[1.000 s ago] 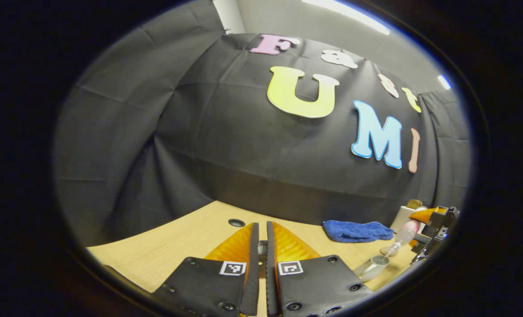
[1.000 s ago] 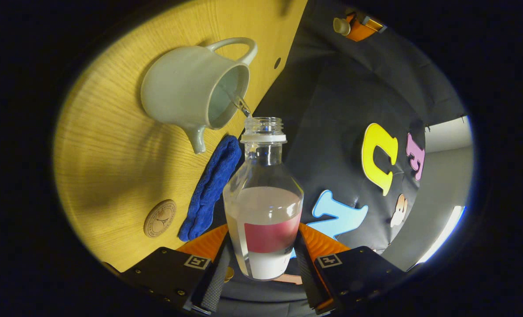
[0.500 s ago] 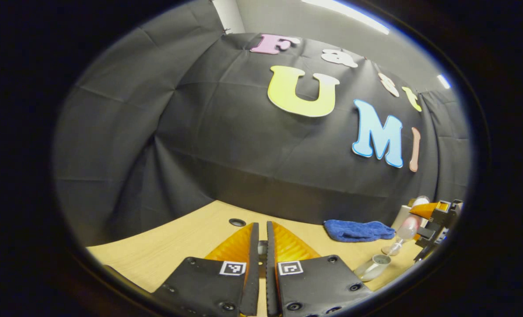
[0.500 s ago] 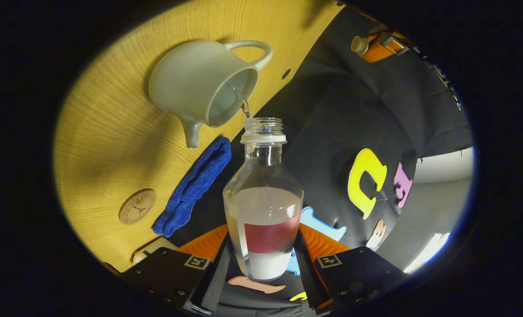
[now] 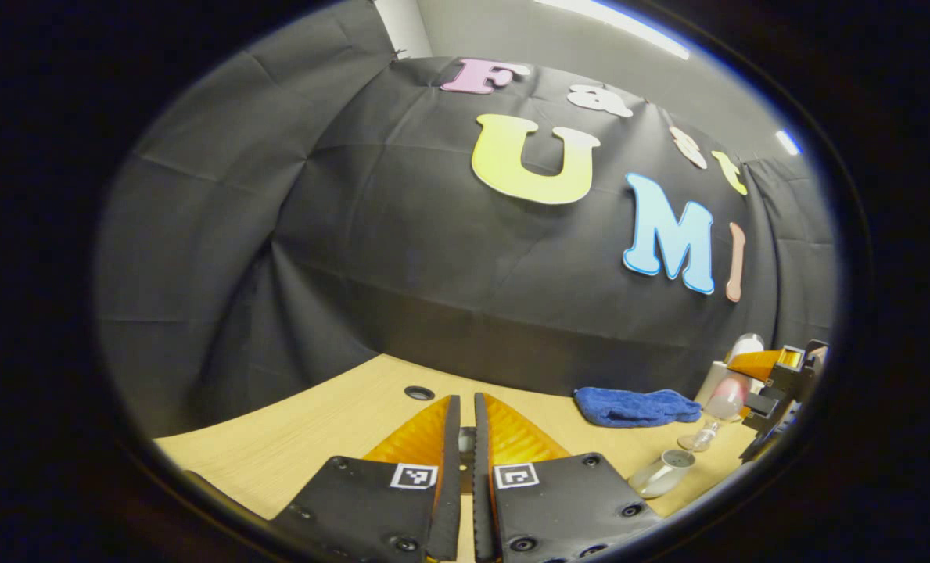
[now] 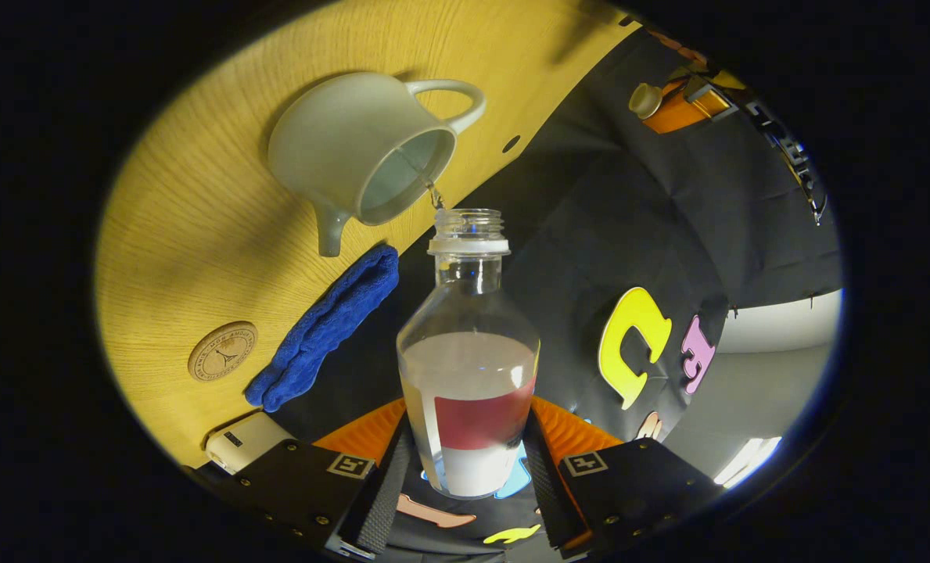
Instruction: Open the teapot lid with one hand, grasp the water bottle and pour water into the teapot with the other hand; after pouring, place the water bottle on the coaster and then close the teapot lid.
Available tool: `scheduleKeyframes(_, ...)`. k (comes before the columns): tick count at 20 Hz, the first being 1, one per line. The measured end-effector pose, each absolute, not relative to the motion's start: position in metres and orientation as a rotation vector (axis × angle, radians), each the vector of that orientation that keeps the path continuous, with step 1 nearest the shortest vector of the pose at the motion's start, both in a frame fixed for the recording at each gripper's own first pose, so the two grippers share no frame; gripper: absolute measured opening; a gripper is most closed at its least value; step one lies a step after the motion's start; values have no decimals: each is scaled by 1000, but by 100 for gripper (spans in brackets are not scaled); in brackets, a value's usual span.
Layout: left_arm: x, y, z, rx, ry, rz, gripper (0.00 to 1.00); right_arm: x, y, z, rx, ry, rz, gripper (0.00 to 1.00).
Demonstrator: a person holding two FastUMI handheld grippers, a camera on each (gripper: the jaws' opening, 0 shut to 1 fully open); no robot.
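Water runs in a thin stream from the bottle into the open teapot — the right gripper pinches the bottle's body between both fingers and holds it tipped, mouth just beside the teapot's rim. The stream looks thinner than half a second ago. In the right gripper view the teapot has shifted slightly right and up across the last second, and the blue cloth and round coaster, both beyond and left of the fingers, have slid down and left; a white device now shows near the left finger. The table lies behind them all.

The left gripper holds its fingers pressed nearly together, on the lid by its knob as the right gripper view shows it far off, up and to the right. Its own view has barely changed: cloth, teapot and tipped bottle sit far right of the fingers, the bottle a little higher than before.
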State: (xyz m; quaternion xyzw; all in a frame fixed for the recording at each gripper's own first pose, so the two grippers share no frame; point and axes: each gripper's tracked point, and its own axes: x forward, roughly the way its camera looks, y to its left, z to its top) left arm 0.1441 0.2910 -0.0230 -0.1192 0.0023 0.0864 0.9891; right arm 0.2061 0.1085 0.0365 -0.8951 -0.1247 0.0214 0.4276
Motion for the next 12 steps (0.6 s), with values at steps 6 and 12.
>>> scheduleKeyframes(6,144,291,-25,-229,10,176,12,206,108,36,-2216,-316,48,72)
scheduleKeyframes(12,139,307,-14,-205,-30,221,12,206,86,4,-1937,-116,115,73)
